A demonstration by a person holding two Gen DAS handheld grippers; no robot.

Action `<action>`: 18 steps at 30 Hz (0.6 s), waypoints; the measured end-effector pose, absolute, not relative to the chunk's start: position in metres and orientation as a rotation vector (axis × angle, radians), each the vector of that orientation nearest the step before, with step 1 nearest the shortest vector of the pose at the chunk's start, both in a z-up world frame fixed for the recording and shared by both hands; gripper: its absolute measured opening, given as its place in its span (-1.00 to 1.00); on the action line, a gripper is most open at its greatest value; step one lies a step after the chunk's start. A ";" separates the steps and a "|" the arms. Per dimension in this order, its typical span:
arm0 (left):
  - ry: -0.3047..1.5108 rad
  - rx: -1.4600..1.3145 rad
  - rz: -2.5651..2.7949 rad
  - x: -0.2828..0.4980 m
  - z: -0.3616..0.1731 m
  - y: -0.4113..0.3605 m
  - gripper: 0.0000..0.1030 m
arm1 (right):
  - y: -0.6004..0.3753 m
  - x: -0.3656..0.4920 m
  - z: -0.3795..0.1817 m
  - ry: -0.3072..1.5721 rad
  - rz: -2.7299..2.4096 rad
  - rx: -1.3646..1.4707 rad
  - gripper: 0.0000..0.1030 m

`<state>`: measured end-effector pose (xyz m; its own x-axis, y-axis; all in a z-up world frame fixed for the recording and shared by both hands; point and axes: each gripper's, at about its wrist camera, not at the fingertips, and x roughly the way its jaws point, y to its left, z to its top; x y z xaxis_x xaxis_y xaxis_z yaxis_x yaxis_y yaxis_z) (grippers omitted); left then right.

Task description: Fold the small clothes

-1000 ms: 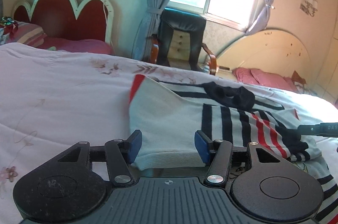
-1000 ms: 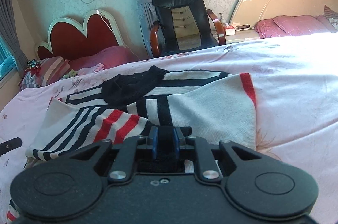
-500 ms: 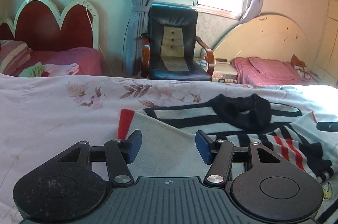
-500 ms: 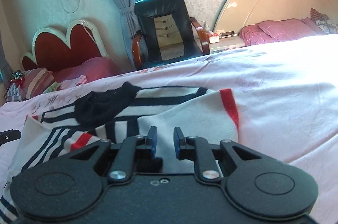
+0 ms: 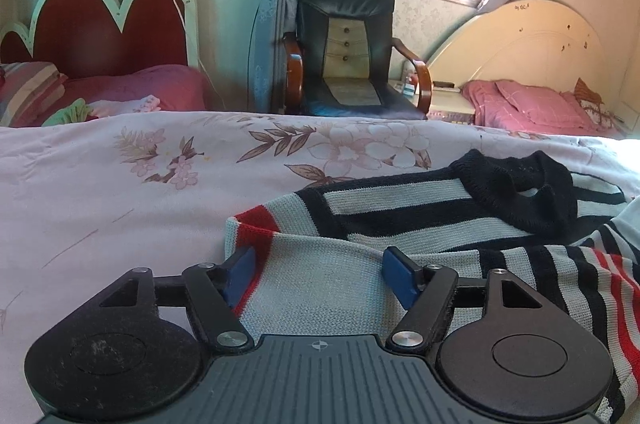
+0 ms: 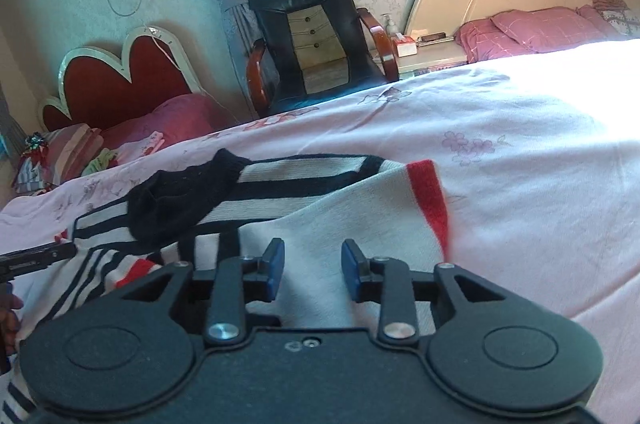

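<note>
pink flowery bedspread [image 5: 120, 192] covers the big bed, with a black chair [image 5: 348, 52] at 12 o'clock by the window. on it lies the striped sweater [image 5: 400, 216], folded partly over itself, its black collar [image 5: 520, 192] at 2 o'clock. the left gripper [image 5: 318, 274] and right gripper [image 6: 312, 264] both have jaws apart, holding nothing, low over the sweater. one fold looks done; more folds seem left.

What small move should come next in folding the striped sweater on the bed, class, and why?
Probably close the left gripper on the sweater's pale edge by the red cuff. Both grippers are open, the right gripper holding nothing, and the sweater lies only partly folded, bunched at the black collar, so another fold needs a fresh grasp.
</note>
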<state>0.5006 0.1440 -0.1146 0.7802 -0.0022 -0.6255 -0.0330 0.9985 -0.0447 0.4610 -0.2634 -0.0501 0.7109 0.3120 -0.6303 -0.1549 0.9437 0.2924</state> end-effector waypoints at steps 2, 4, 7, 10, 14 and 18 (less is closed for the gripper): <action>0.673 -0.045 0.018 0.498 -0.114 0.143 0.36 | -0.257 0.452 -0.052 0.758 0.307 0.233 -0.39; 0.671 -0.030 0.025 0.493 -0.112 0.139 0.36 | -0.248 0.446 -0.056 0.781 0.324 0.203 -0.46; 0.665 -0.024 0.029 0.488 -0.114 0.137 0.36 | -0.238 0.444 -0.060 0.789 0.323 0.159 -0.53; 0.668 -0.038 0.036 0.488 -0.114 0.137 0.36 | -0.235 0.446 -0.060 0.787 0.314 0.160 -0.60; 0.671 -0.033 0.023 0.488 -0.114 0.138 0.36 | -0.234 0.446 -0.060 0.788 0.310 0.144 -0.59; 0.672 -0.034 0.015 0.489 -0.115 0.139 0.36 | -0.229 0.443 -0.060 0.780 0.317 0.102 -0.75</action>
